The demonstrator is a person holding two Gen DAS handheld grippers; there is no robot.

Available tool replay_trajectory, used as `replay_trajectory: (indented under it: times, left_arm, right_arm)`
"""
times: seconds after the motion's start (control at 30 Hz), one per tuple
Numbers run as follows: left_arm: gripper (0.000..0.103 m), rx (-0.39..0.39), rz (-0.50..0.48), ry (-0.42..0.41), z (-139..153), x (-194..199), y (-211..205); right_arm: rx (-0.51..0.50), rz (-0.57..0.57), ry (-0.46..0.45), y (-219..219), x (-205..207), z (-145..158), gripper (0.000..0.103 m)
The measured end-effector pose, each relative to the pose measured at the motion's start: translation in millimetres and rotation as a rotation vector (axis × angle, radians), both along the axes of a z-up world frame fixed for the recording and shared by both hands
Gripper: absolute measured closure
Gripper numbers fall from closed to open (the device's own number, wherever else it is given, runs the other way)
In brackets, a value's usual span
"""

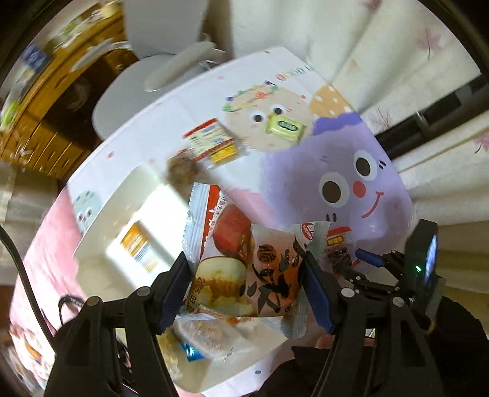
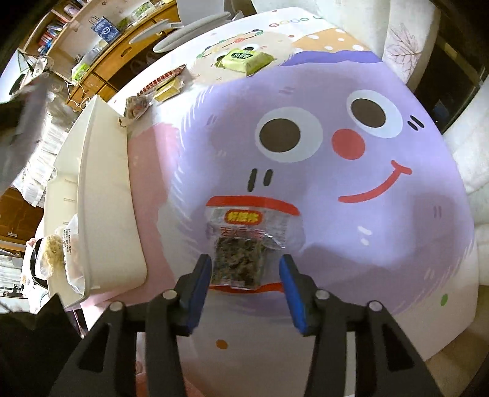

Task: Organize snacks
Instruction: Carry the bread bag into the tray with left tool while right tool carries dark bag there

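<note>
A date beginning "2025.03" is printed on the bread packet [image 1: 220,274] seen in the left wrist view; the rest of it is hidden. Large black Chinese characters are carried by the orange packet [image 1: 275,274] beside it, too warped to be read. "GOOD" is printed on the tablecloth [image 2: 282,22] near its far edge. Yellow-label characters on the clear snack packet [image 2: 244,244] cannot be made out.
</note>
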State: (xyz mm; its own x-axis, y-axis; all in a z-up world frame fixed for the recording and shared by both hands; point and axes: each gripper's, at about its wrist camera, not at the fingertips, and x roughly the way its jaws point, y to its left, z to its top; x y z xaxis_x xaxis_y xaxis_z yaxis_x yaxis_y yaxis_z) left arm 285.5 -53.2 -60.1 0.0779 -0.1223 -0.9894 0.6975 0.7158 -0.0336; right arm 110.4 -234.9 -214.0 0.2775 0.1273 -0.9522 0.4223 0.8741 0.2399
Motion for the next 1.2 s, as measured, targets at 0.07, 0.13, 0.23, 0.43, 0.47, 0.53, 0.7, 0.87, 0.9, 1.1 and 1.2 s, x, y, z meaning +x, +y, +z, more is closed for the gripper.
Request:
replay_trajectory:
  times: [0.07,0.13,0.23,0.43,0.47,0.53,0.7,0.87,0.9,1.1,1.2]
  left_arm:
    - [0.034,-0.011,0.039,-0.012,3.3,-2.5,20.6]
    - [0.034,-0.016,0.086,-0.02,7.6,-3.8,43.8]
    - [0.034,-0.025,0.16,-0.015,8.8,-5.3,78.5]
    - [0.033,-0.02,0.28,-0.002,0.9,-8.0,142.5]
    - [0.033,-0.02,0.296,0.001,-1.8,-8.1,151.4]
    - [0.033,-0.026,0.319,0.005,-5.9,-8.7,166.2]
    - [0.033,-0.063,0.343,0.005,-9.8,-12.9,196.5]
    - [0.033,-0.116,0.344,-0.001,-14.2,-11.9,211.5]
    - [0.032,-0.133,0.34,-0.002,-14.2,-12.0,214.3]
    - [0.031,-0.231,0.31,-0.004,-14.5,-13.7,221.5]
    - [0.03,-0.268,0.309,-0.006,-15.5,-15.5,222.4]
  right_arm:
    - [-0.006,0.007,0.034,6.5,6.2,-3.6,0.056]
    - [-0.01,0.002,0.083,11.1,9.0,-8.6,0.056]
    - [-0.032,-0.011,0.147,18.0,18.4,-17.0,0.056]
    - [-0.087,-0.072,0.237,23.9,31.6,-25.9,0.059]
    - [-0.092,-0.078,0.248,24.7,32.4,-26.6,0.06]
    - [-0.101,-0.089,0.267,26.5,33.8,-27.3,0.061]
    - [-0.076,-0.163,0.26,26.5,33.6,-23.8,0.064]
    - [-0.07,-0.194,0.21,36.8,27.5,-2.9,0.064]
    - [-0.07,-0.196,0.202,39.7,27.4,1.2,0.064]
    - [-0.054,-0.177,0.114,66.2,23.0,40.6,0.064]
    - [-0.039,-0.141,0.062,80.3,24.3,63.1,0.064]
